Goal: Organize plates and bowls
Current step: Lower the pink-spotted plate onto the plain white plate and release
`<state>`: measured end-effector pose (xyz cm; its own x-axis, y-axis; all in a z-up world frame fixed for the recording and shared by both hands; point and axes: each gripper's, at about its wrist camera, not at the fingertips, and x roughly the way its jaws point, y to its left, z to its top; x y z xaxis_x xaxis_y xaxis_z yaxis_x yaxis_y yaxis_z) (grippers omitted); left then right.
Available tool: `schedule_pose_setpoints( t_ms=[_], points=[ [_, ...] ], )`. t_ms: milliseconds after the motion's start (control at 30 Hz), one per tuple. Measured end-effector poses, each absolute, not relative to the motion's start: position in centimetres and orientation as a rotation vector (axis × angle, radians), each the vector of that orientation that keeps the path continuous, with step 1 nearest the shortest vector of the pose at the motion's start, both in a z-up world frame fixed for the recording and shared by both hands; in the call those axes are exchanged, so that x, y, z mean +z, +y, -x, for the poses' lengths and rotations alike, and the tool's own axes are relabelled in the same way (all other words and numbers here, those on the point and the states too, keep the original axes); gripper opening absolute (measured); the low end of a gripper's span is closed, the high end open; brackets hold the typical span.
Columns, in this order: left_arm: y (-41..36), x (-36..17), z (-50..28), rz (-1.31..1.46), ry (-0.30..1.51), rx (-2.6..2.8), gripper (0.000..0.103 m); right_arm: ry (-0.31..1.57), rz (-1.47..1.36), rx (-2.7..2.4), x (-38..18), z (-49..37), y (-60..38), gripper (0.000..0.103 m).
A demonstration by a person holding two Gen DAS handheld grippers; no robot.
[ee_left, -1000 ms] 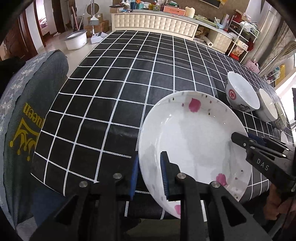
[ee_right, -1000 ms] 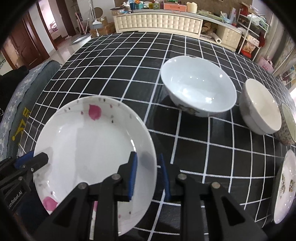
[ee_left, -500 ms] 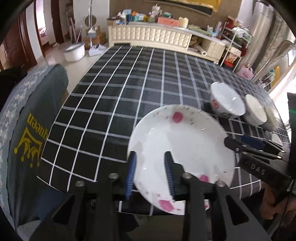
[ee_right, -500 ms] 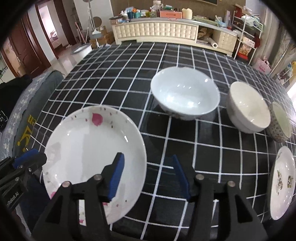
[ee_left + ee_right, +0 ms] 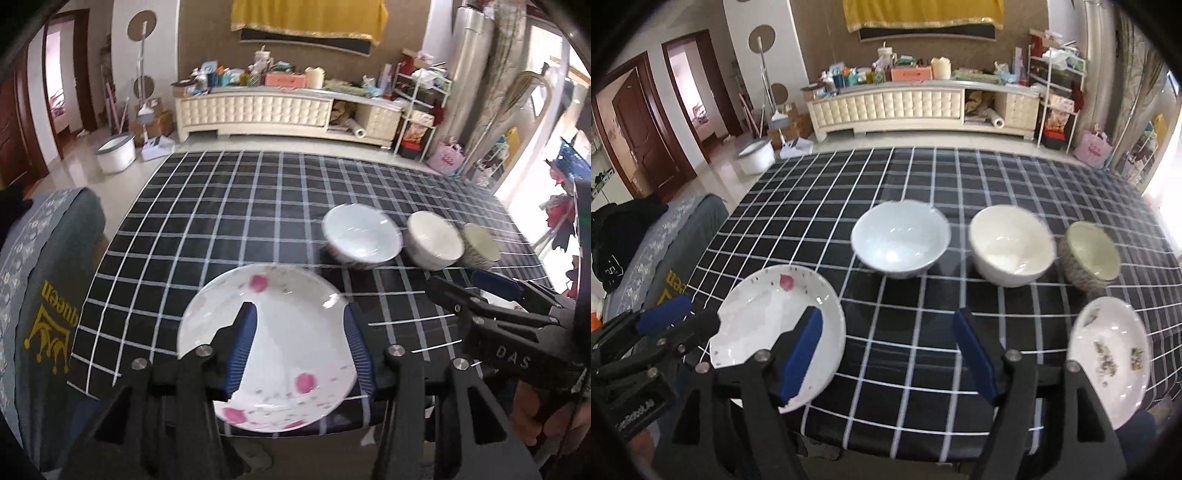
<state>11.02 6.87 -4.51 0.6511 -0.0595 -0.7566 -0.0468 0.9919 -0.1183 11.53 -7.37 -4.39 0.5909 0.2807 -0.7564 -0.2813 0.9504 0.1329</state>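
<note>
Through the left wrist view, you are holding the left gripper (image 5: 301,343) with its fingers spread wide above the pink-spotted plate (image 5: 280,328), which is sitting at the near edge of the checked table (image 5: 221,206). Through the right wrist view, you are keeping the right gripper (image 5: 892,352) wide apart and gripping nothing, with the white bowl (image 5: 900,238), cream bowl (image 5: 1012,245) and patterned bowl (image 5: 1089,254) lining up mid-table toward the right edge and the speckled plate (image 5: 1110,354) lying at the near right corner.

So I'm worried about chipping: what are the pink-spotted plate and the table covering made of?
White round pink-spotted plate: probably glazed ceramic, judging by its glossy highlights, though melamine is possible. Black white-grid table covering: probably wipeable vinyl or oilcloth; it shows a smooth sheen.
</note>
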Motion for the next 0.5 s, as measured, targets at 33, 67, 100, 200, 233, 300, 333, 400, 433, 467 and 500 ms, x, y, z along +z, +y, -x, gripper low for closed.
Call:
schedule_pose_setpoints(
  t_ms=[33, 67, 100, 200, 233, 300, 333, 400, 433, 467, 500],
  points=[
    [6.1, -4.1, -11.0, 0.123, 0.852, -0.023, 0.046, 0.865, -0.001, 0.32, -3.9, -11.3, -8.0, 0.078],
    [5.5, -3.8, -11.0, 0.116, 0.846, -0.034, 0.046, 0.858, -0.003, 0.314, -3.5, -11.2, -8.5, 0.079],
    [4.8, -3.5, -11.1, 0.11, 0.842, -0.045, 0.047, 0.848, -0.008, 0.302, -3.0, -11.0, -9.4, 0.079],
    [2.6, -2.6, -11.3, 0.09, 0.815, -0.078, 0.059, 0.827, -0.02, 0.279, -2.3, -10.7, -11.2, 0.08],
    [1.8, -2.2, -11.3, 0.081, 0.803, -0.088, 0.06, 0.822, -0.022, 0.27, -2.0, -10.6, -11.9, 0.08],
    [0.1, -1.7, -11.4, 0.061, 0.788, -0.113, 0.06, 0.811, -0.03, 0.253, -1.6, -10.4, -13.4, 0.08],
    [-0.6, -1.5, -11.5, 0.056, 0.784, -0.124, 0.06, 0.808, -0.035, 0.246, -1.5, -10.3, -14.0, 0.08],
    [-1.9, -1.2, -11.7, 0.045, 0.781, -0.147, 0.06, 0.803, -0.041, 0.232, -1.3, -10.1, -15.4, 0.081],
    [-2.7, -1.0, -11.9, 0.038, 0.78, -0.159, 0.06, 0.8, -0.045, 0.225, -1.2, -10.0, -16.0, 0.081],
    [-3.3, -1.0, -11.8, 0.032, 0.778, -0.169, 0.06, 0.797, -0.049, 0.219, -1.1, -10.0, -16.8, 0.081],
    [-4.3, -1.0, -12.0, 0.022, 0.778, -0.183, 0.06, 0.795, -0.053, 0.213, -1.0, -9.9, -17.5, 0.081]
  ],
)
